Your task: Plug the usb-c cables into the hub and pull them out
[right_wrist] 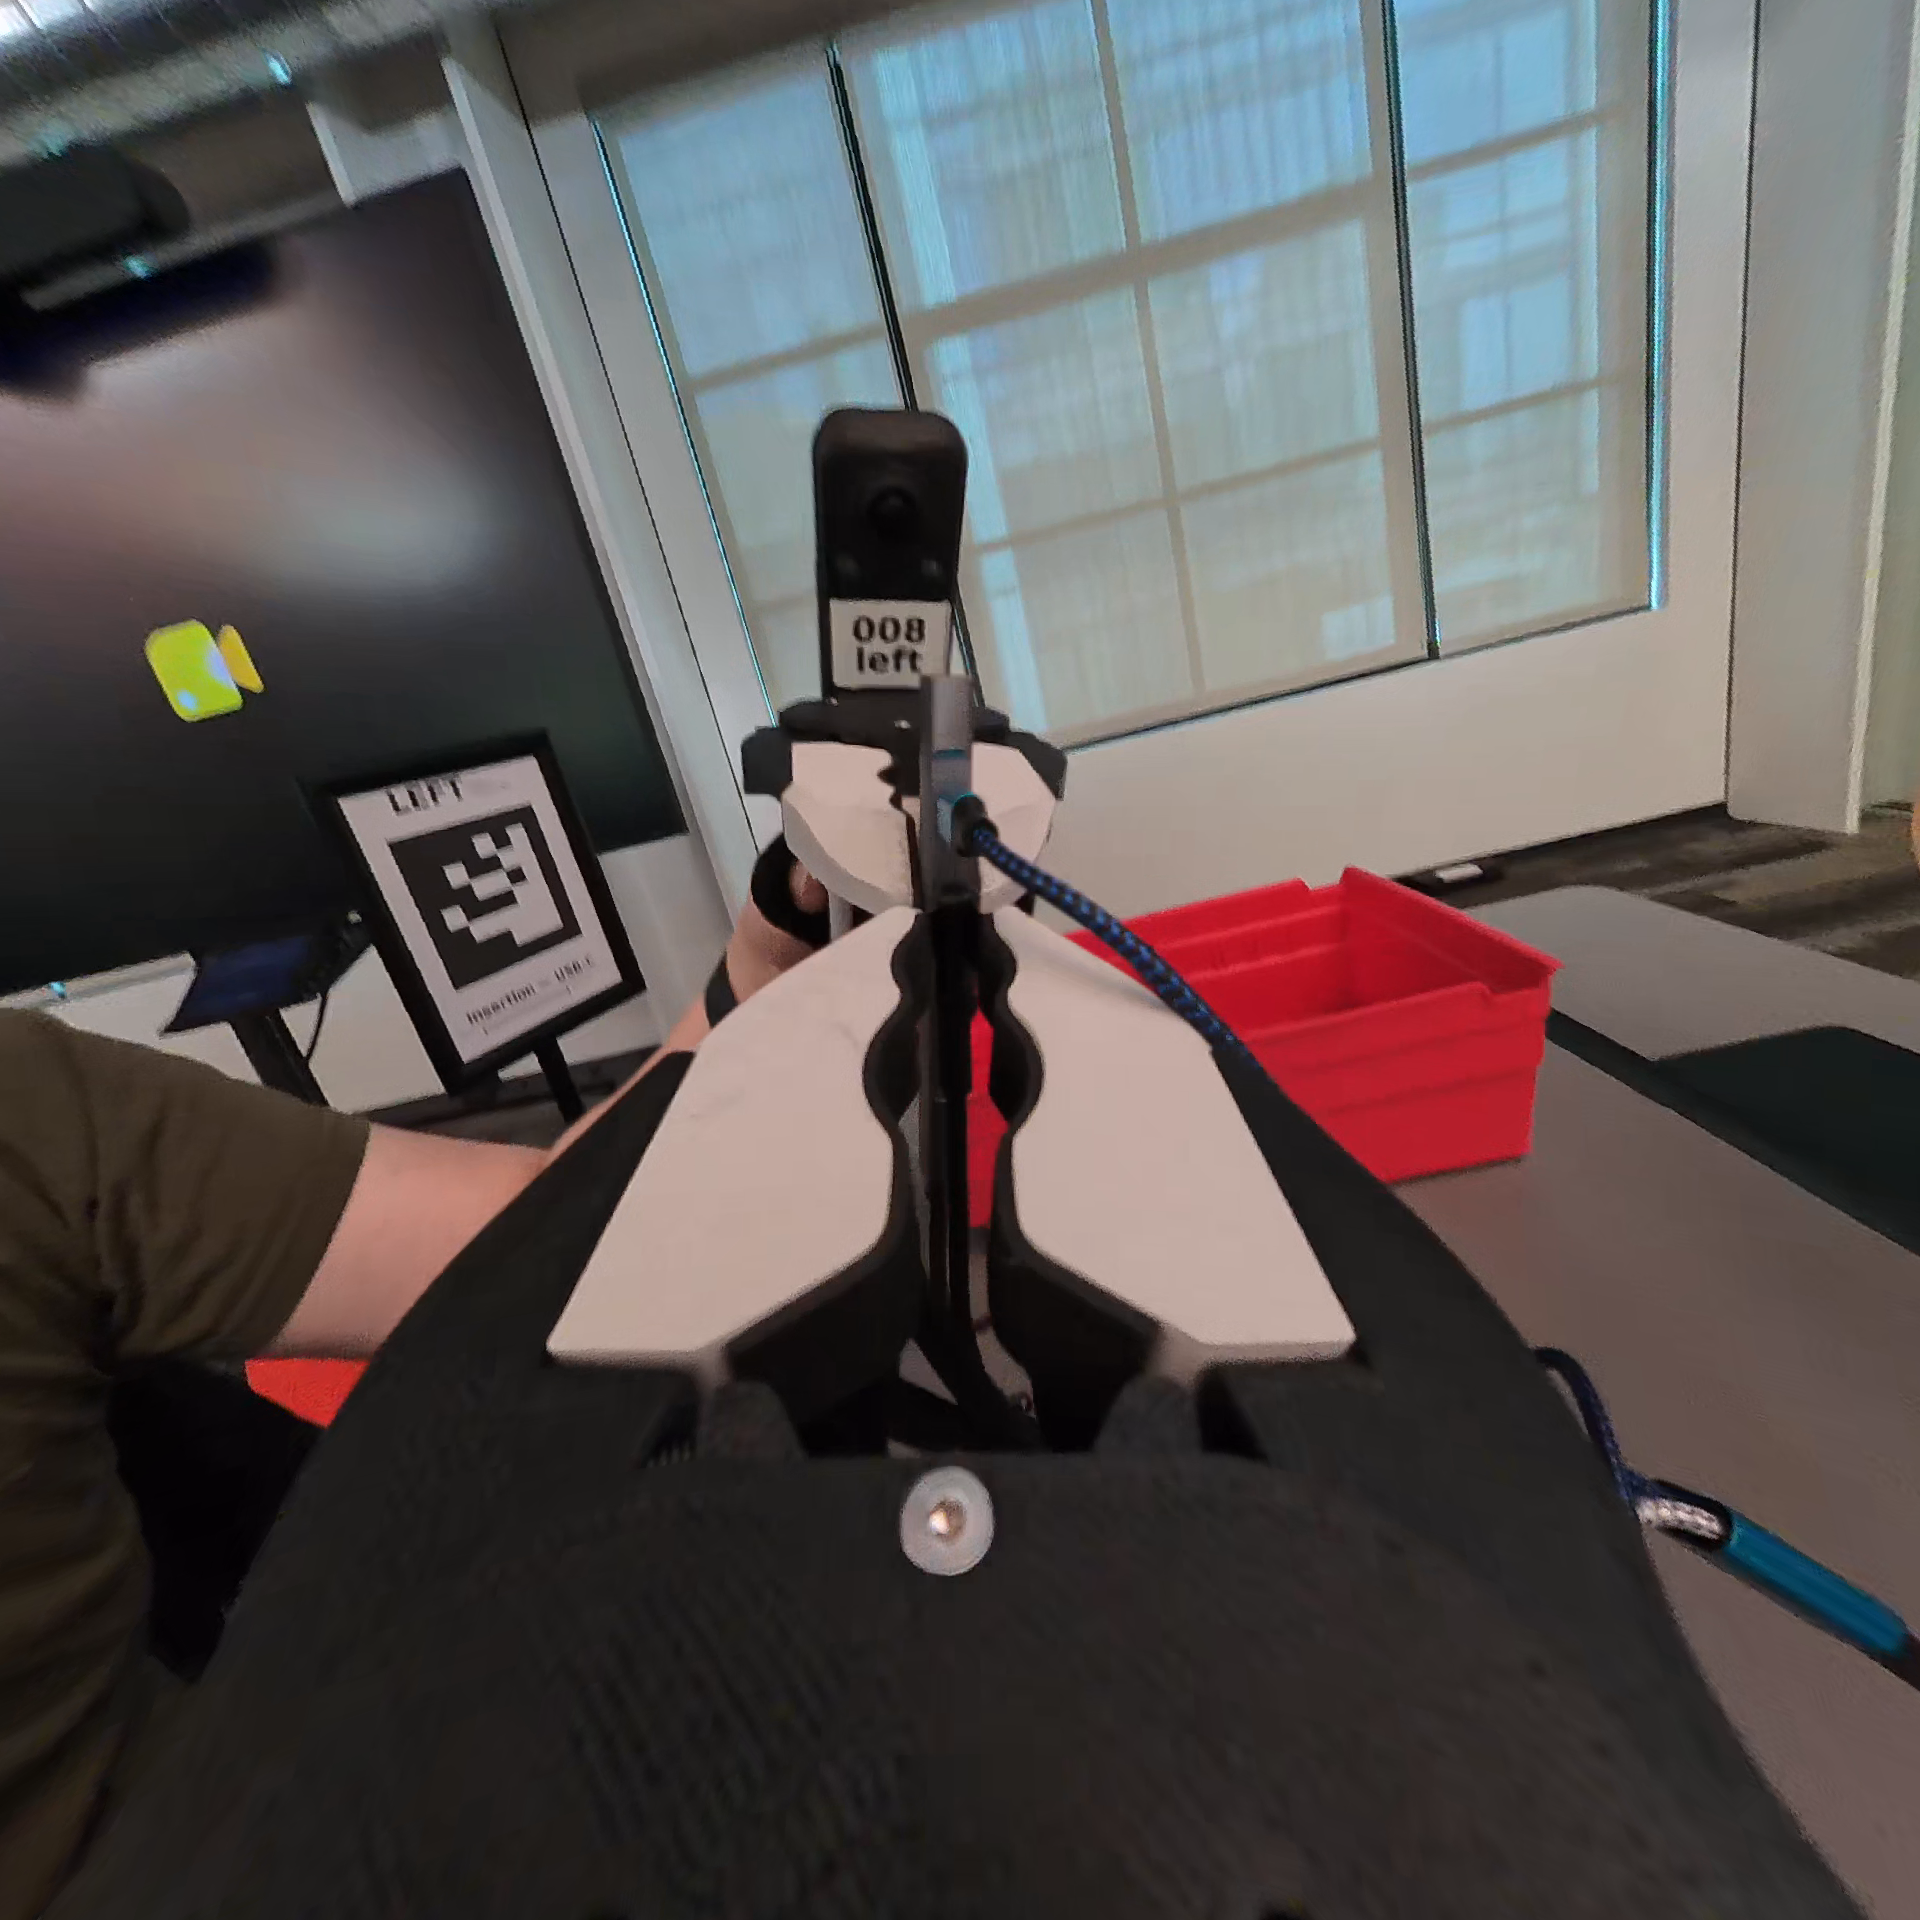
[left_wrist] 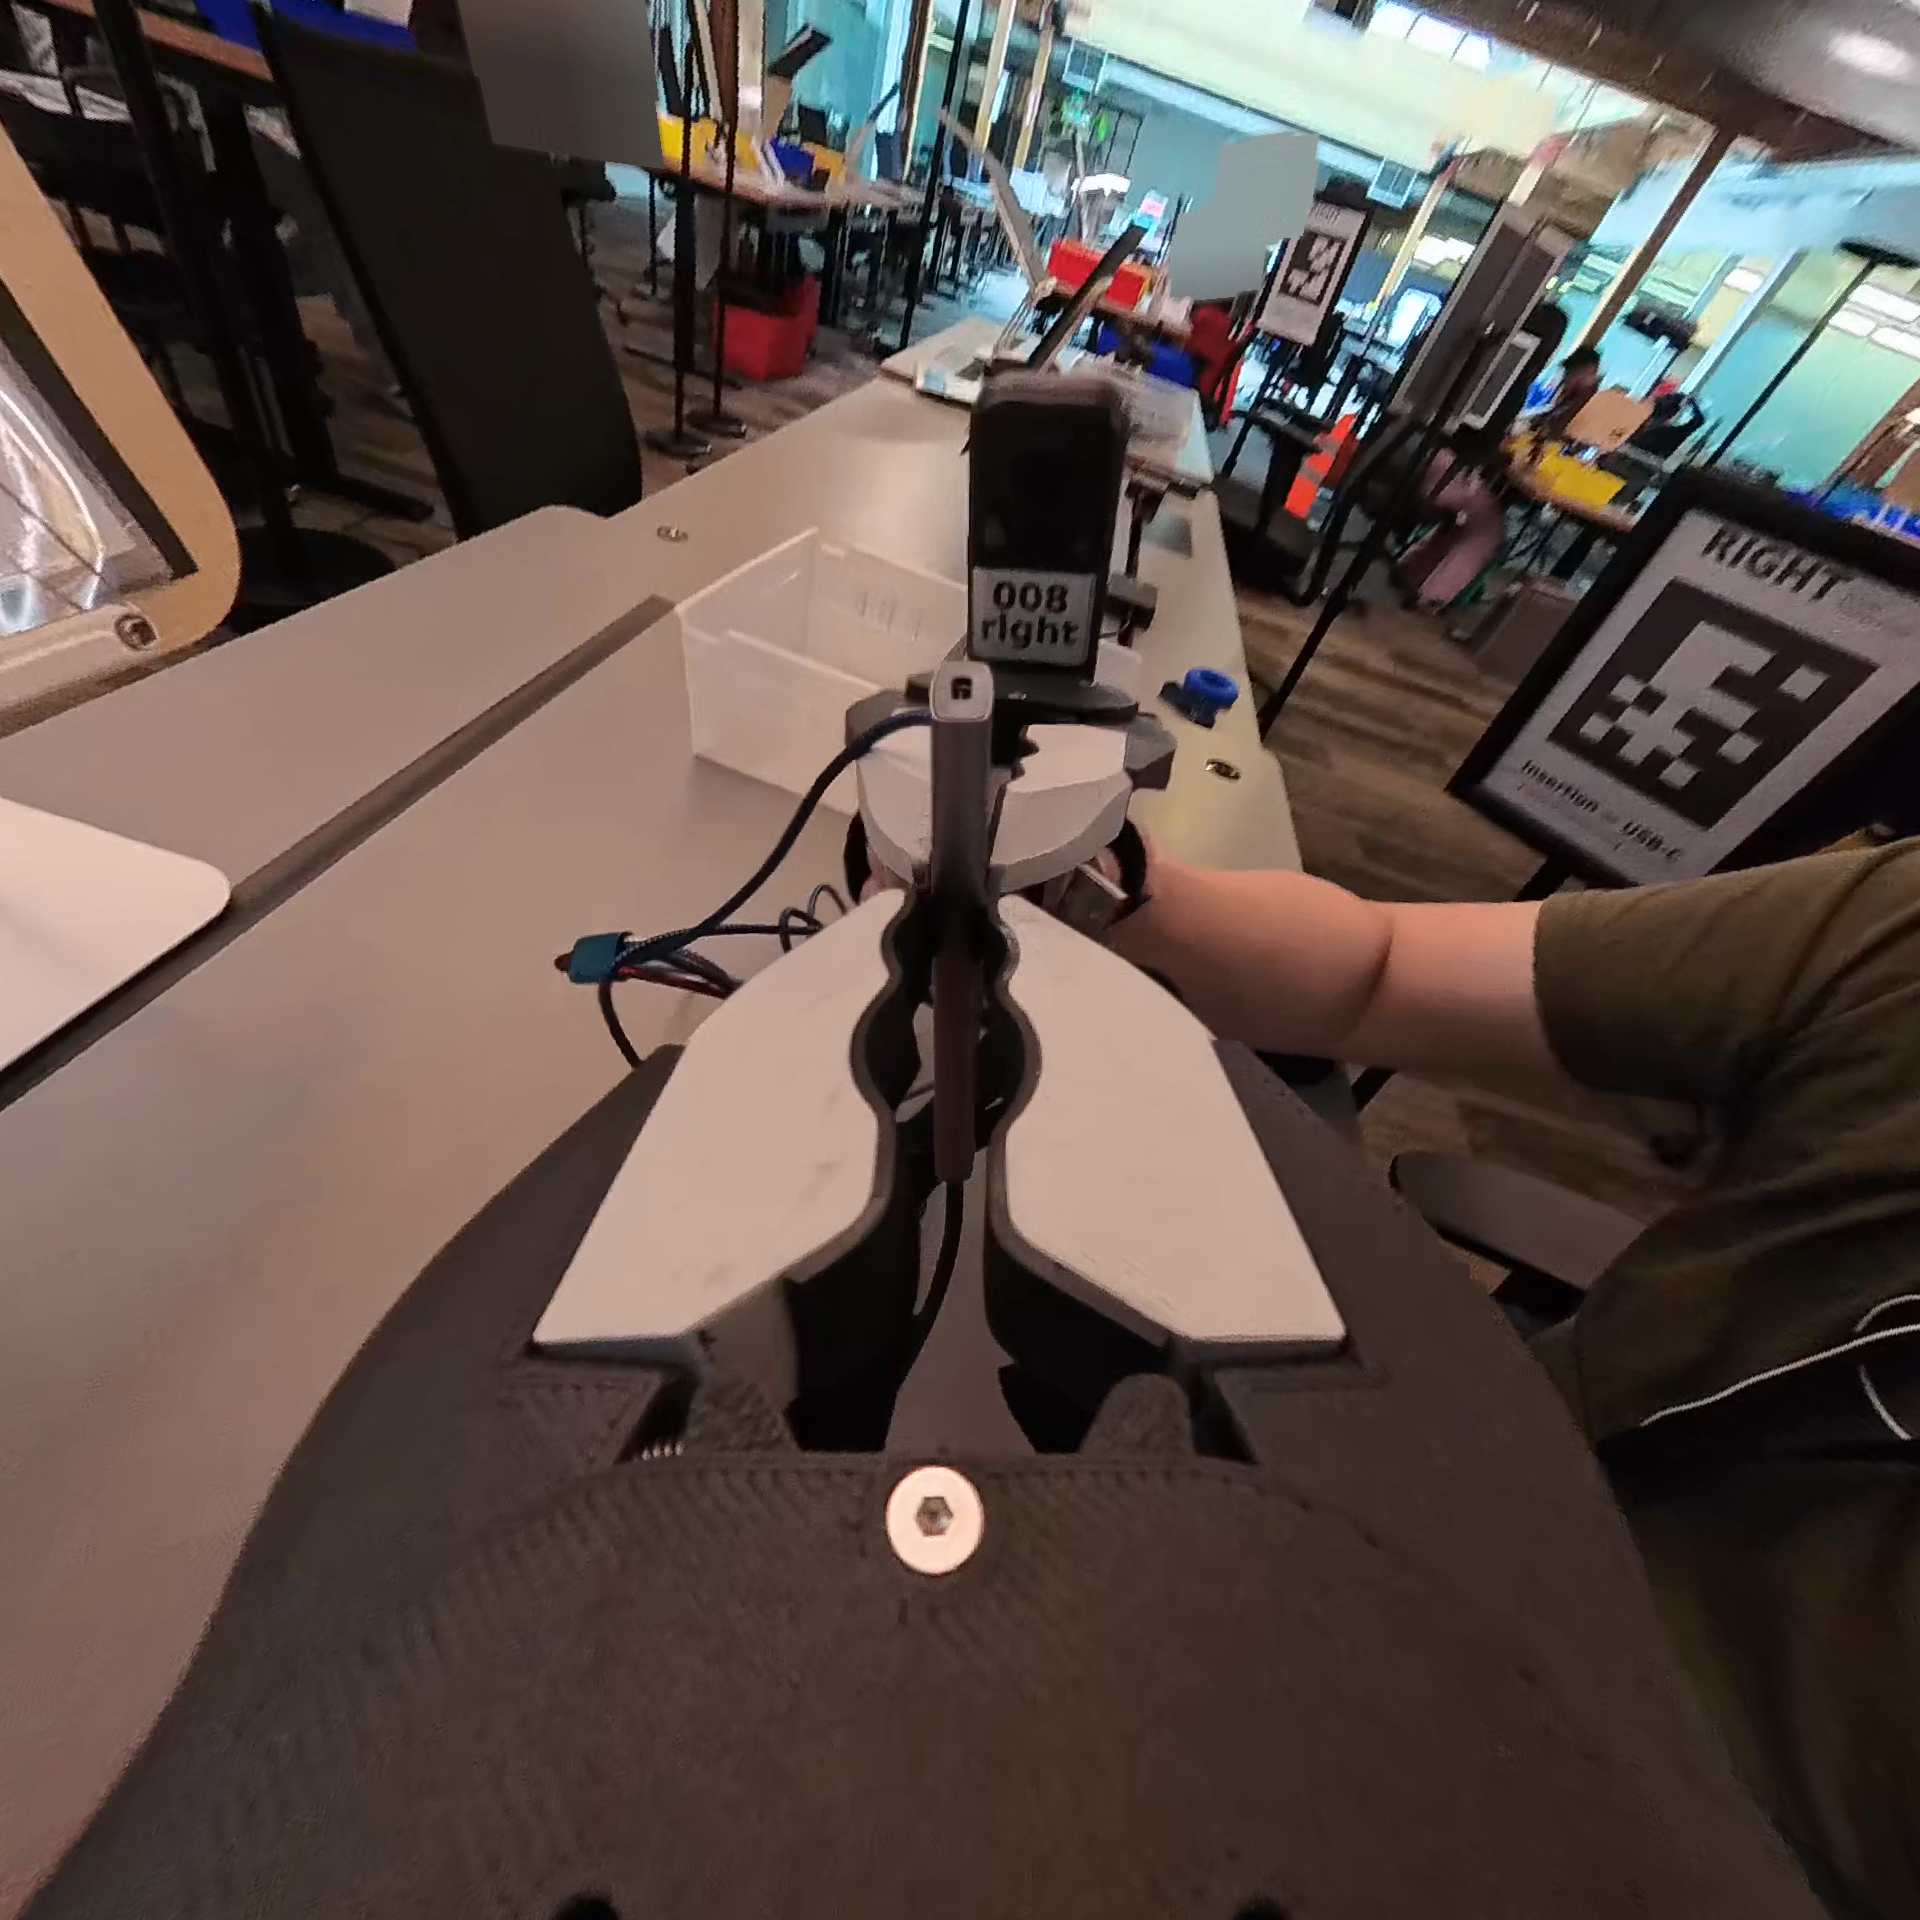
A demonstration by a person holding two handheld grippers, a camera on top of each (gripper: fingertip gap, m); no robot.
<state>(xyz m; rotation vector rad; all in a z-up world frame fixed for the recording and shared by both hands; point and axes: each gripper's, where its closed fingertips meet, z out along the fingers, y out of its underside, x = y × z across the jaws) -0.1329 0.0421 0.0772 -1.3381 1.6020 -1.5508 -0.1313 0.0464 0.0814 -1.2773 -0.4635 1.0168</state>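
My left gripper (left_wrist: pixel 951 914) is shut on a slim grey hub (left_wrist: pixel 958 790) that stands up between its fingertips, above the table. A thin black tail cable hangs from the hub's lower end. A blue braided usb-c cable (right_wrist: pixel 1101 925) is plugged into the hub's side (right_wrist: pixel 943 748). It runs down over my right finger to a teal plug (right_wrist: pixel 1787 1590) on the table, which also shows in the left wrist view (left_wrist: pixel 594 954). My right gripper (right_wrist: pixel 948 925) faces the left one tip to tip. It is shut on the hub's lower part, just under the blue cable's plug.
A clear plastic bin (left_wrist: pixel 810 644) stands on the grey table (left_wrist: pixel 416 1039) behind the grippers, and a red bin (right_wrist: pixel 1382 1018) stands on the other side. More thin wires (left_wrist: pixel 675 977) lie under the hub. The person's arm (left_wrist: pixel 1299 956) reaches in from the right. Marker boards stand on the floor beyond the table. Less than 4 cm separates the two grippers' tips.
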